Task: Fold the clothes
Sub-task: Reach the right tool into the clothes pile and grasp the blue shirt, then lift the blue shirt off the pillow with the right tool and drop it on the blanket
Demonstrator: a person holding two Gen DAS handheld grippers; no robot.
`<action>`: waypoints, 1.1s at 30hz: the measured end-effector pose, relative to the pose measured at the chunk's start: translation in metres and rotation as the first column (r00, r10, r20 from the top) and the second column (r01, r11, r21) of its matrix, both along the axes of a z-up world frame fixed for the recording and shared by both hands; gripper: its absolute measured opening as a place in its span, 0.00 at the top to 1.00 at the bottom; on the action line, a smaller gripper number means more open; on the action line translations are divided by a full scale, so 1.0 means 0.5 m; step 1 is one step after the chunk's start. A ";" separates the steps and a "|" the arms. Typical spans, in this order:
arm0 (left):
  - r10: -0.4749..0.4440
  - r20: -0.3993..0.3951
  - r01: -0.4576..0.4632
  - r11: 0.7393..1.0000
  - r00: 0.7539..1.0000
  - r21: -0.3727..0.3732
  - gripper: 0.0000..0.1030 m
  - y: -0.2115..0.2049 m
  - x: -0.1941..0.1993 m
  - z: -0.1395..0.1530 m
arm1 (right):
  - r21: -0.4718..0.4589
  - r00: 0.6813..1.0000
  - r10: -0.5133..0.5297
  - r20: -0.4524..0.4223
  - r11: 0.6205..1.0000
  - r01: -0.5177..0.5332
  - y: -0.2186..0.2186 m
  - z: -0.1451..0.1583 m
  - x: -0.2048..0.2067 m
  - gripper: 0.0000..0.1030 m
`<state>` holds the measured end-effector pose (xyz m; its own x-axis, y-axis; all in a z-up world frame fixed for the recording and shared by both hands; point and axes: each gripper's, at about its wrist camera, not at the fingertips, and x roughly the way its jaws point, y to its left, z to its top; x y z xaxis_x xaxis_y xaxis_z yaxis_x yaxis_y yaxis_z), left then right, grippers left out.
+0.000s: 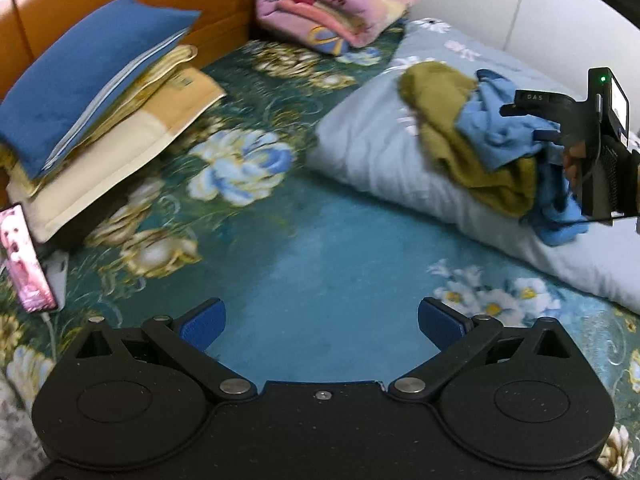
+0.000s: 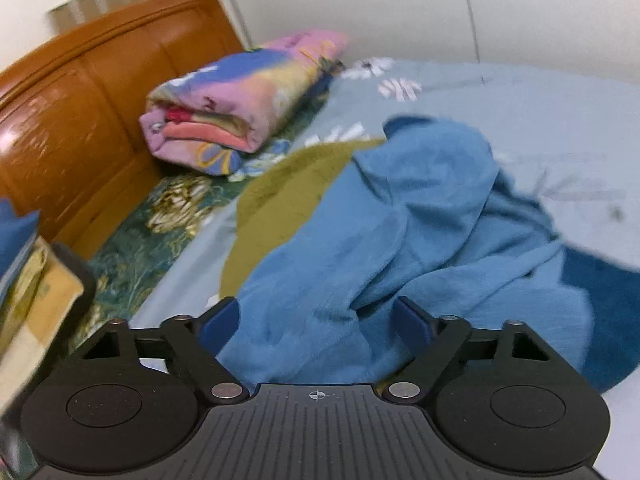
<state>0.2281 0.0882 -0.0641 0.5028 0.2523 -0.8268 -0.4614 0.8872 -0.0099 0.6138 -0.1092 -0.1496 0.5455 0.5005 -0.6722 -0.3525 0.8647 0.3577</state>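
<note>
Right tongs (image 2: 316,320) sit spread apart over the light blue garment (image 2: 400,240), with a bump of that cloth between the blue pads (image 2: 222,326); the pads are not pinching it. Left tongs (image 1: 320,320) are spread wide over the bare bed cover (image 1: 320,248) and hold nothing. Under the blue garment lies an olive green one (image 2: 280,196), both heaped on a pale grey pillow (image 1: 380,148). Farther off are a folded pink blanket (image 1: 336,4) and stacked cushions (image 1: 100,92) by the brown headboard (image 2: 80,120).
</note>
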 end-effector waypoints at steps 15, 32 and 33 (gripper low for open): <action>-0.027 0.030 0.027 0.999 0.999 -0.018 0.02 0.009 -0.038 0.030 | 0.549 0.991 -0.072 -0.112 0.827 0.122 -0.127 0.091 0.040 0.94; -0.199 0.324 0.238 0.967 0.925 -0.087 0.02 0.082 -0.200 0.205 | 0.604 0.922 -0.174 0.345 0.794 -0.076 -0.313 0.685 -0.468 0.94; -0.208 0.340 0.252 0.964 0.917 -0.091 0.02 0.087 -0.215 0.215 | 0.593 0.918 -0.189 0.349 0.803 -0.060 -0.321 0.704 -0.513 0.94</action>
<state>0.1207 0.1317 0.0432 0.7799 -0.0010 -0.6260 -0.1968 0.9489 -0.2467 0.3571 -0.2699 0.2022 0.7346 0.6785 -0.0004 -0.5160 0.5590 0.6490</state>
